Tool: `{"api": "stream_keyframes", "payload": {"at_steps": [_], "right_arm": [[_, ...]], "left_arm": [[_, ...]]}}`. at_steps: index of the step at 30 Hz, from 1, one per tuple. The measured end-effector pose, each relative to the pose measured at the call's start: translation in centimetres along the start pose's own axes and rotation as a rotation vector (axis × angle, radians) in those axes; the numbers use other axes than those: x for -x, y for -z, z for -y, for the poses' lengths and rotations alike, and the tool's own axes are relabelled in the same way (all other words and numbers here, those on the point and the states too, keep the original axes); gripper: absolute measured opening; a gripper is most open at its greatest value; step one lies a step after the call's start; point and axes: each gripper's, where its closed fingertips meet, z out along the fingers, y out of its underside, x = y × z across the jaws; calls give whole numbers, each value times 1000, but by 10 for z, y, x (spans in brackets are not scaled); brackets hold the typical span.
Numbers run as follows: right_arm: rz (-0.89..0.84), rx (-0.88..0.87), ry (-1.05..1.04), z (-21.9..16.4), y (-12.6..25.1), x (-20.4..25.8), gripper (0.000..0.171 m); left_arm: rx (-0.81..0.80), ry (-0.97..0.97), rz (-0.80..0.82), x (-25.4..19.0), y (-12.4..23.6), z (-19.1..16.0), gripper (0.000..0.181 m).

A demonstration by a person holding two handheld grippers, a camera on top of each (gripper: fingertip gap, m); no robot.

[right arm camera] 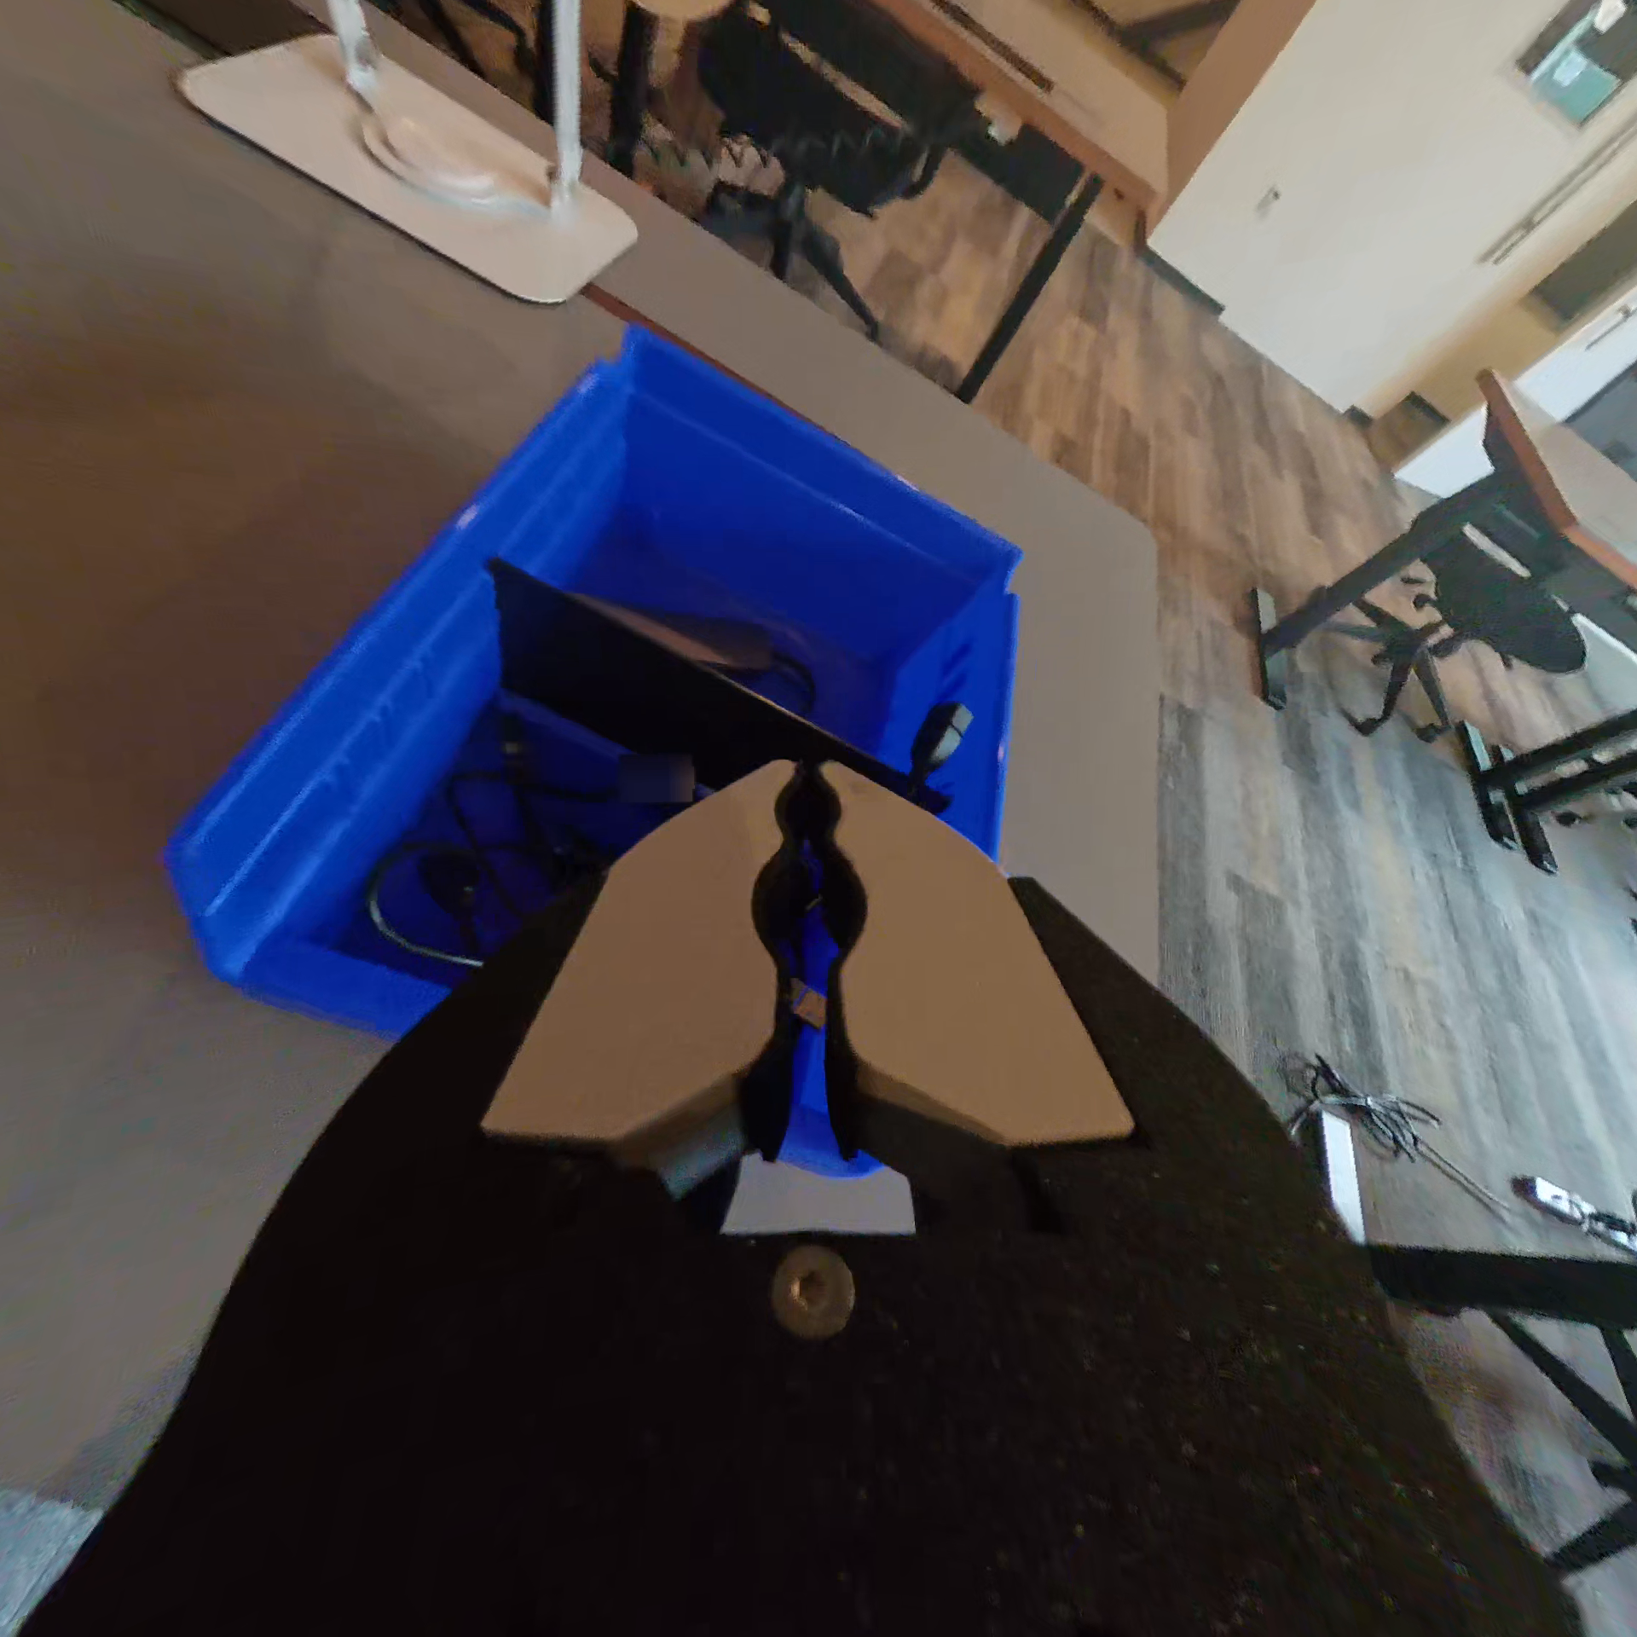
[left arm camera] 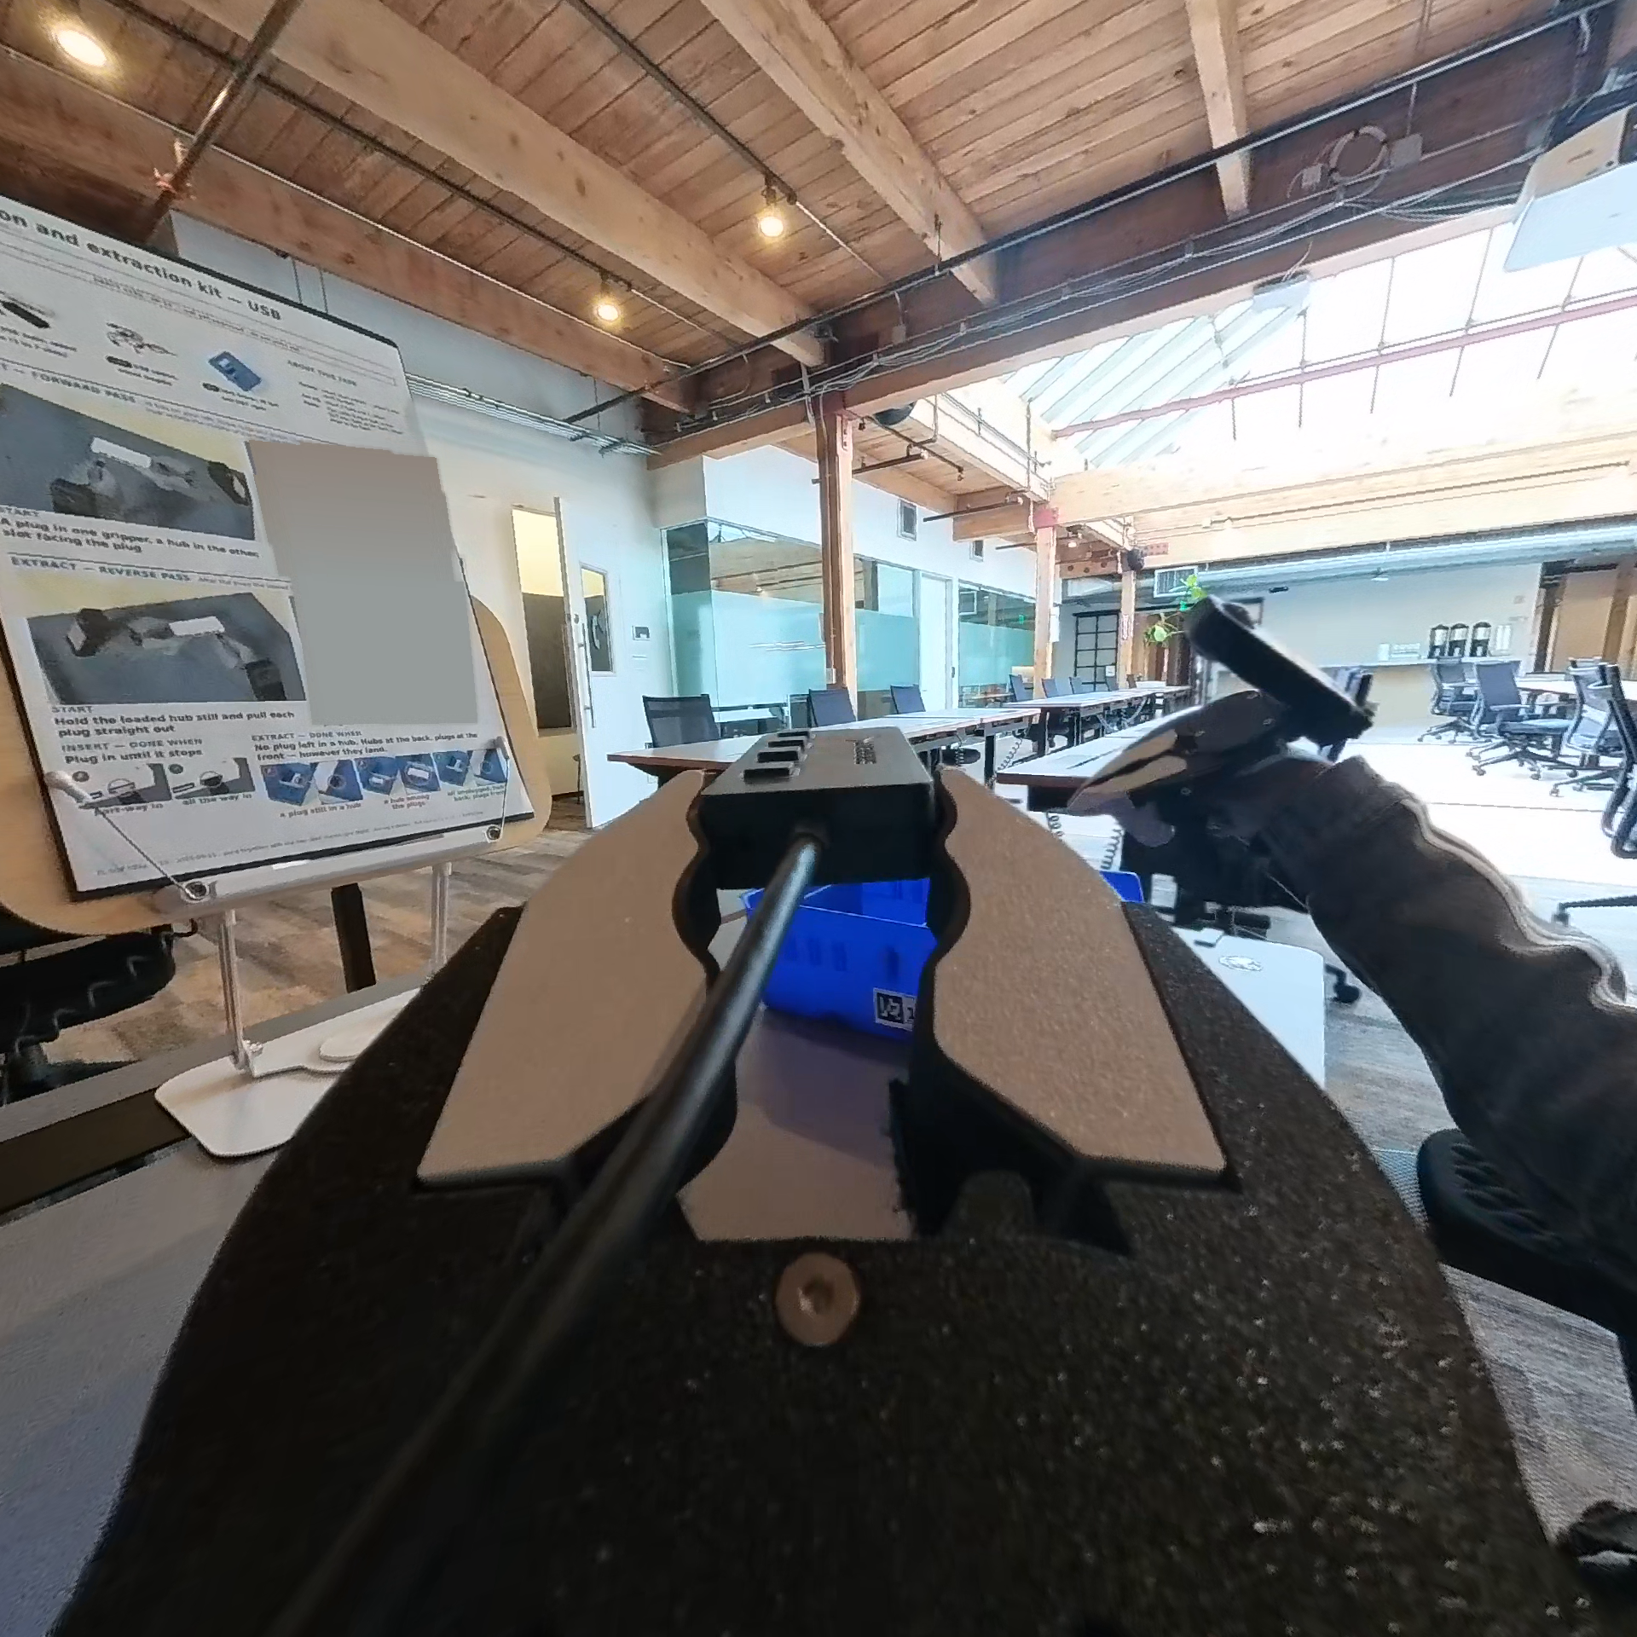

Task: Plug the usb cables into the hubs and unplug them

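In the left wrist view my left gripper (left arm camera: 819,819) is shut on a black USB hub (left arm camera: 824,779). Both pads press its sides, its row of ports faces up, and its own black cable (left arm camera: 709,1045) runs back toward the camera. The hub is held in the air above the blue bin (left arm camera: 841,961). My right gripper (right arm camera: 802,779) is shut, fingertips meeting, over the near half of the blue bin (right arm camera: 354,753). It also shows in the left wrist view (left arm camera: 1143,784), held by a gloved hand to the right of the hub. The bin holds loose black USB cables (right arm camera: 461,850) and an upright plug (right arm camera: 943,731).
A black divider (right arm camera: 638,673) splits the bin; a dark device lies in the far half (right arm camera: 709,633). An instruction sheet on a stand (left arm camera: 221,567) is at the left, its base (right arm camera: 416,168) behind the bin. The table edge (right arm camera: 1143,709) is just right of the bin. The grippers' ends are close to 45 centimeters from one another.
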Motion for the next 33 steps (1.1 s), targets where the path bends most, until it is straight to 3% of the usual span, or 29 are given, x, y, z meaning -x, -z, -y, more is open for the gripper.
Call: {"api": "stream_keyframes", "payload": {"at_steps": [3,4,5,9,10,11,13,18,33], "right_arm": [[-49,-18,-61,-4,-7,-13,2],[-44,-25,-74,-6,-11,-14,11],[-7,-8,-78,-10,-14,-10,0],[124,10,40,-16,-32,14,0],[192,5,69,-15,-38,27,1],[286,14,111,-16,-43,43,15],[397,113,232,-28,-58,62,24],[429,522,584,-90,-98,63,41],[378,610,540,-96,-136,67,22]], "left_arm": [[-1,0,0,0,1,1,44],[-1,-2,1,1,1,1,44],[1,-4,2,1,1,1,44],[4,-7,-1,2,2,1,44],[6,-9,2,2,2,1,44],[7,-11,4,3,3,1,44],[8,-12,-2,2,3,1,44],[21,-12,-10,1,1,-2,44],[45,-17,-15,2,0,-7,44]]}}
